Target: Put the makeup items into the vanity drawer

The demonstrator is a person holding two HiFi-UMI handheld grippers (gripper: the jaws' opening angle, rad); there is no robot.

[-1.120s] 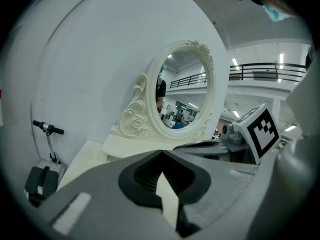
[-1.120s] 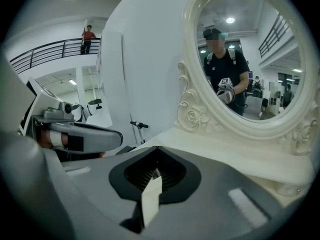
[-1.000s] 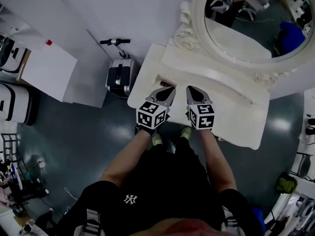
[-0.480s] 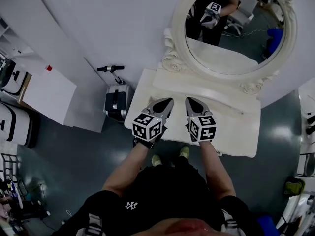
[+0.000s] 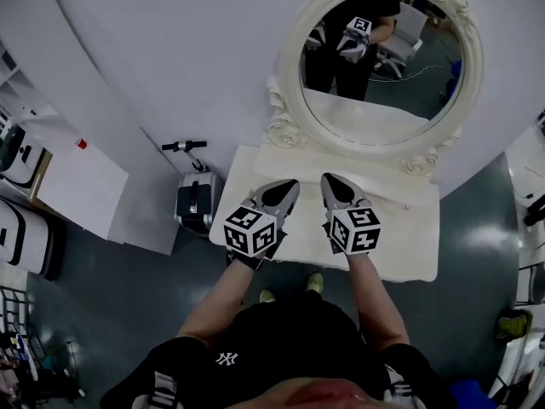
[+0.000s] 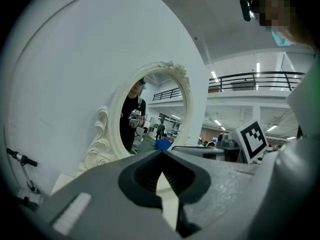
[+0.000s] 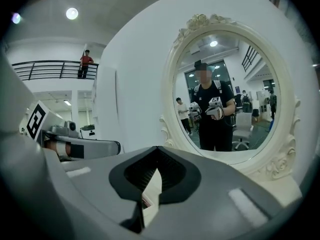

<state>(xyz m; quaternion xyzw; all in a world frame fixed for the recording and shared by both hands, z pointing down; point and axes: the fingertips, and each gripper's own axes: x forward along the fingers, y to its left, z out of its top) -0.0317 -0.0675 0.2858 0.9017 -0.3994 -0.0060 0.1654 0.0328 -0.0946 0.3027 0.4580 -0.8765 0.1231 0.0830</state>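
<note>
Head view: a person in a black top stands at a cream vanity desk (image 5: pixel 409 237) set against a white curved wall (image 5: pixel 170 49). An oval mirror (image 5: pixel 375 109) in a carved cream frame stands on the back of the desk. Its glass reflects the person holding both tools.

Left tool (image 5: pixel 288 187): held over the front left part of the desk, tip toward the mirror. In the left gripper view its jaws are closed tip to tip. Only the diamond-shaped hollow behind the tips is left, and nothing is in it.

Right tool (image 5: pixel 330 182): just beside the left one, not touching it, and pointing the same way. In the right gripper view its jaws are also closed at the tip and grip nothing. Through the hollow a small bit with a red edge (image 7: pixel 145 201) shows on the pale surface below. It is too small to say what it is.

Both gripper views look almost level at the mirror frame, and each catches the other tool's marker cube at its edge.

Drawer and makeup items: cannot be made out. The tools cover the middle of the desk in the head view.

Surroundings: a dark scooter (image 5: pixel 194 196) stands on the grey-green floor (image 5: pixel 111 313) just beside the desk's left end. The person's yellow-green shoes (image 5: pixel 315 281) show below the desk's front edge.
</note>
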